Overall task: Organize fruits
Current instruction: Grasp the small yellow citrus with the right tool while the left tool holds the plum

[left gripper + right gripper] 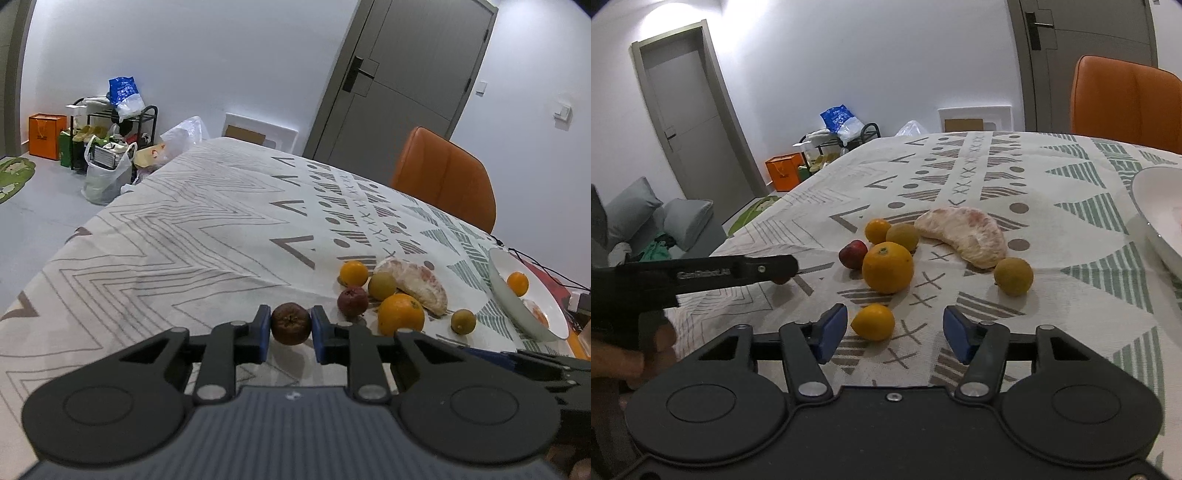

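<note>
Left claw pinching a brown fruit between blue pads, held just off the bench, shadow beneath. Right claw spread wide, nothing gripped; small yellow fruit lying between its fingers, nearer the left pad. Rest of the fruit clustered mid-bench: big orange, red fruit, pomelo wedge, green fruit. White bowl at far right, already holding a small orange.

Likely step: carrying the brown fruit to the bowl. Best done by keeping grip light, as the skin looks wrinkled and soft; passing above the cluster, not through it; lowering inside the rim before release. Right claw to stay clear of that path, centring on the yellow fruit before closing.
</note>
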